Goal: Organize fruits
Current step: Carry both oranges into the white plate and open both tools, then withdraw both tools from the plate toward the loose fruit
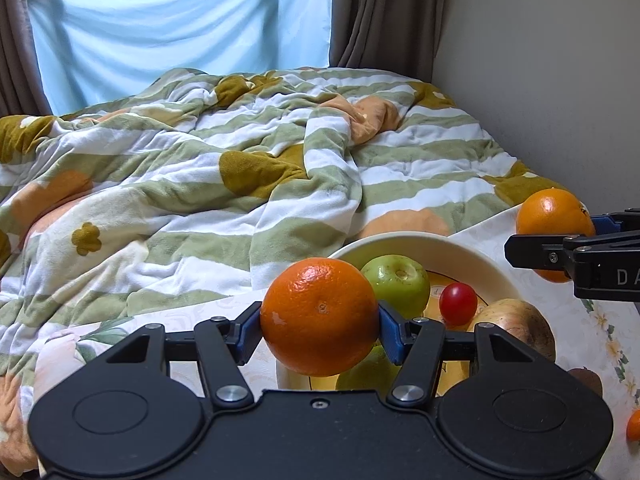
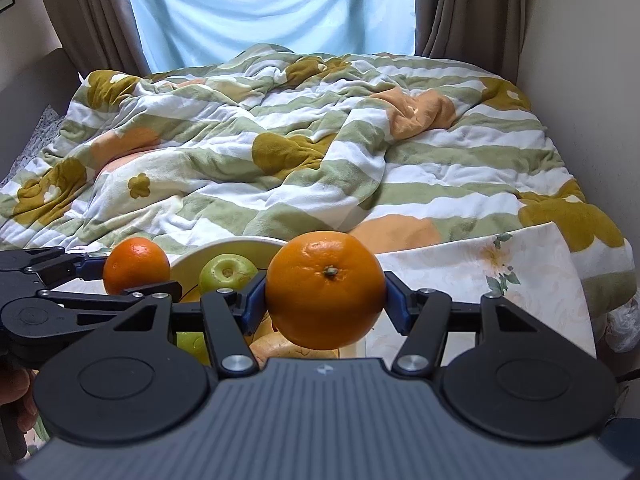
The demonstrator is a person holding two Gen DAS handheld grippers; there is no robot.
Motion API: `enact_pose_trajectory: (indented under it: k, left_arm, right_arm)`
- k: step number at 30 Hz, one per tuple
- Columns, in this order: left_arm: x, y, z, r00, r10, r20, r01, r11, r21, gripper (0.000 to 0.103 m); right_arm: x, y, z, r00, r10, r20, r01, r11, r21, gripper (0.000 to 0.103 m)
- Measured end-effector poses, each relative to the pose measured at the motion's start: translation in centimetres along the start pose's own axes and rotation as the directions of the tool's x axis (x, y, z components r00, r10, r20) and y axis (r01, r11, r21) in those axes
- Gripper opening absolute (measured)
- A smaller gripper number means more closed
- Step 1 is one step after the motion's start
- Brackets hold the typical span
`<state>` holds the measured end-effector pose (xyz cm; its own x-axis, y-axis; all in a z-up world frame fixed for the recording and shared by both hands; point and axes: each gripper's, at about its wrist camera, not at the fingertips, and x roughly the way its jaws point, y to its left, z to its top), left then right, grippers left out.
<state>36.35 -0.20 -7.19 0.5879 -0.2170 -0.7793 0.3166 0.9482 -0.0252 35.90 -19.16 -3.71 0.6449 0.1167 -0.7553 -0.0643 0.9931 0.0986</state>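
Both grippers hold fruit over the bowl (image 1: 460, 248). The left gripper (image 1: 320, 330) has its blue fingers (image 1: 390, 330) pressed against either side of an orange (image 1: 320, 316), just above the bowl's near rim. The right gripper (image 2: 325, 298) grips a second orange (image 2: 325, 290) the same way, past the bowl's right edge. Beyond the left fingers, inside the bowl, lie a green apple (image 1: 396, 284), a small red tomato (image 1: 458, 302) and a brownish pear (image 1: 516, 326). The bowl stands on a flowered cloth (image 2: 500, 280) over the surface, with a rumpled blanket (image 1: 200, 184) behind.
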Motion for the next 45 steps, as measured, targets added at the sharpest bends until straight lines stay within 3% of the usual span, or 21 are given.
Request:
enact_pose_trajectory:
  k: [2,4,5,15,34,36,38,45]
  left_arm:
    - [-0.1,0.0,-0.1,1.000,-0.006,0.009,0.006,1.000,-0.001,0.072]
    - [-0.9,0.0,-0.1,0.999,-0.007,0.040,0.007,1.000,0.008,0.098]
    - [-1.4,-0.1,-0.2,0.998,-0.002,0.056,0.001,1.000,0.015,0.100]
    - [-4.6,1.0,-1.8,0.997,0.002,0.073,0.000,1.000,-0.020,0.100]
    - [-8.3,3.0,-5.7,0.996,0.066,0.059,-0.059,0.991,-0.117,0.100]
    - [-8.5,2.9,-6.0,0.996,0.070,0.060,-0.063,0.992,-0.113,0.100]
    - [-8.7,2.8,-6.3,0.996,0.071,0.062,-0.064,0.992,-0.107,0.100]
    - [-9.3,2.2,-7.3,0.997,0.045,0.066,-0.040,0.996,-0.081,0.100]
  right_arm:
    - [0.0,0.0,0.0,1.000,-0.001,0.000,0.001,1.000,-0.002,0.075]
    - [0.0,0.0,0.0,1.000,-0.001,0.001,0.001,1.000,-0.001,0.075]
    - [0.0,0.0,0.0,1.000,0.001,0.000,-0.001,1.000,0.000,0.075]
    - [0.9,0.9,0.4,0.999,0.038,-0.008,-0.038,0.999,-0.034,0.075]
    - [1.8,6.3,-1.2,0.986,0.157,-0.051,-0.163,0.974,-0.156,0.075]
    - [1.7,6.4,-1.5,0.988,0.150,-0.044,-0.155,0.976,-0.155,0.081]
    - [1.2,6.5,-1.6,0.990,0.141,-0.012,-0.141,0.979,-0.150,0.103]
    - [0.1,6.7,-2.3,0.994,0.111,0.023,-0.107,0.985,-0.139,0.103]
